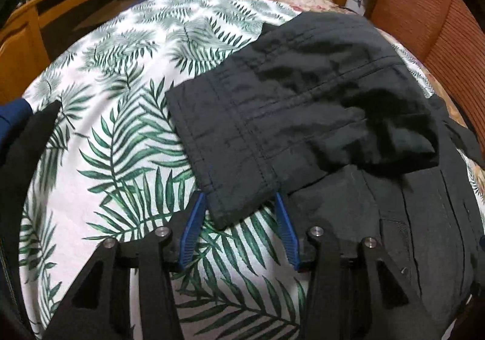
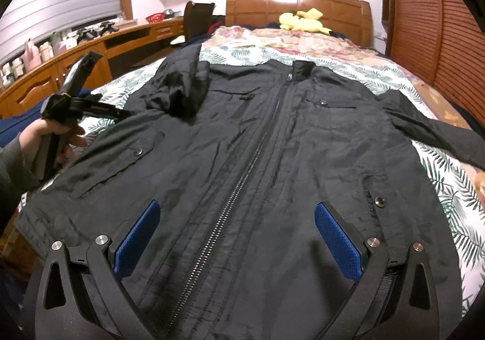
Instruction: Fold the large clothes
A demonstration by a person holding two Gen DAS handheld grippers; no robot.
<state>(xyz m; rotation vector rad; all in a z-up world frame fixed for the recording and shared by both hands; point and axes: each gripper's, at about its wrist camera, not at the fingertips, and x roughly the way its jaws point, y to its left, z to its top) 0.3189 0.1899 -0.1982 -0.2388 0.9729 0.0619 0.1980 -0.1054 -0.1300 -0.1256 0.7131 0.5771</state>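
A black zip-up jacket (image 2: 257, 143) lies front-up on the bed, zipper closed, collar toward the headboard. Its one sleeve (image 2: 182, 88) is folded over the chest; the other sleeve (image 2: 439, 131) stretches out to the right. In the left wrist view the folded sleeve (image 1: 288, 115) lies across the jacket and the cuff end sits between the blue pads of my left gripper (image 1: 239, 203), whose jaws stand apart around it. The left gripper also shows in the right wrist view (image 2: 121, 112), held by a hand. My right gripper (image 2: 236, 218) is wide open and empty above the jacket's hem.
The bed has a palm-leaf sheet (image 1: 121, 128) and a floral cover (image 2: 288, 40) near the wooden headboard (image 2: 297, 6). A yellow plush toy (image 2: 303, 20) lies by the headboard. A wooden desk (image 2: 91, 49) runs along the left. A wooden wardrobe (image 2: 430, 21) stands at the right.
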